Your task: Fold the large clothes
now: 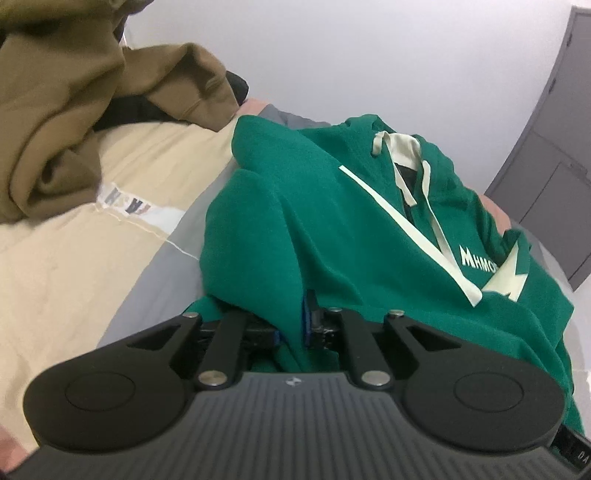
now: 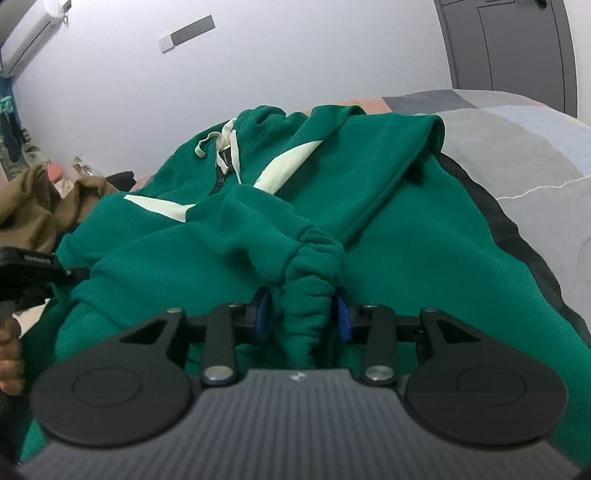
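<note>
Currently the green fleece hoodie with cream stripes and cream drawstrings (image 1: 332, 206) lies spread over the grey and beige patchwork bed cover (image 1: 74, 258), hood end toward the white wall (image 1: 369, 55), one sleeve folded across the chest

Left gripper (image 1: 295, 328): blue pads nearly together, pinching a raised fold of the green fabric. Same gripper shows at the left edge of the right wrist view (image 2: 33, 273) with fingers of a hand (image 2: 9, 365) below it

Right gripper (image 2: 303, 317): jaws partly apart, the ribbed green sleeve cuff (image 2: 310, 273) bunched between the blue pads; can't tell if the pads actually press on it

Crumpled olive-brown sweatshirt (image 1: 66, 110) sits on the beige part of the cover, beside the hoodie toward the far left corner, not touching it as far as visible

Grey panelled door (image 2: 517, 48) past the far right edge of the bed, white air conditioner (image 2: 33, 26) high on the wall
</note>
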A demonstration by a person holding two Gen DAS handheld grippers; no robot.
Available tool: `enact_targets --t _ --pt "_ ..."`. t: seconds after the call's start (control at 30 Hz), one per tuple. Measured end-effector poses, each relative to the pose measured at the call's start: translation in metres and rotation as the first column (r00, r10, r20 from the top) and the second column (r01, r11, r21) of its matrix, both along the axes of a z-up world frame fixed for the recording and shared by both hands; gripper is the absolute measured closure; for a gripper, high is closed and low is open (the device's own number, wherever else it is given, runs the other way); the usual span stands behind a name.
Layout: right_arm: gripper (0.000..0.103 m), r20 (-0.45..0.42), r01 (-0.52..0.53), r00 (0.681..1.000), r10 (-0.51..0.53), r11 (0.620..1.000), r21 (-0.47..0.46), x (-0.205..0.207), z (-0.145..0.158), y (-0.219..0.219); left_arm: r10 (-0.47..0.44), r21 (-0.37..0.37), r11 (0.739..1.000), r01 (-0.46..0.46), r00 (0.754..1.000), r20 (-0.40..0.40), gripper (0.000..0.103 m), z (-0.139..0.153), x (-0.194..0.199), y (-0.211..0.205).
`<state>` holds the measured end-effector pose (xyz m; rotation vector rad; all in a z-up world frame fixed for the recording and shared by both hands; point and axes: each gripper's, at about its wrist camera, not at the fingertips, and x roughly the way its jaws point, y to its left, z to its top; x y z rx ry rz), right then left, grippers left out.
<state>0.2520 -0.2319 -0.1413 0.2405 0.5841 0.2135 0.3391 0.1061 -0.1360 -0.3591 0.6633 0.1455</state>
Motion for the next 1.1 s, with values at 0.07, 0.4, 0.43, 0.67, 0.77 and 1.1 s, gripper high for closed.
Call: enact_targets --t 0.07,0.4,0.43,0.67,0.77,1.1 --pt "0.061 0.006 -0.001 1.000 0.001 1.000 0.004 -0.003 0.003 -0.001 -0.015 -0.007 1.000 0.015 1.000 -0.011 0.056 0.006 -0.009 -0.002" --pt "0.031 0.092 0.039 0.995 -0.043 0.998 0.047 -0.047 0.040 -0.013 -0.099 0.056 0.994 0.094 0.992 0.082 0.042 0.068 -0.074 -0.026" --pt "0.031 0.111 0.036 0.993 -0.042 0.998 0.058 -0.052 0.047 -0.015 -0.107 0.056 0.993 0.102 0.990 0.090 0.042 0.074 -0.076 -0.029" --pt "0.030 0.186 -0.077 0.981 0.063 0.995 0.068 -0.028 0.095 -0.006 -0.171 0.066 0.984 0.166 0.981 0.094 0.042 0.102 -0.028 -0.036" --pt "0.030 0.186 -0.110 0.978 0.096 0.991 0.069 0.015 0.107 0.005 -0.178 0.042 0.984 0.175 0.980 0.084 0.042 0.100 0.021 -0.022" --pt "0.030 0.119 -0.158 0.982 0.147 0.984 0.085 0.255 0.075 0.051 -0.144 -0.021 0.989 0.146 0.985 0.091 0.042 0.060 0.254 0.011"
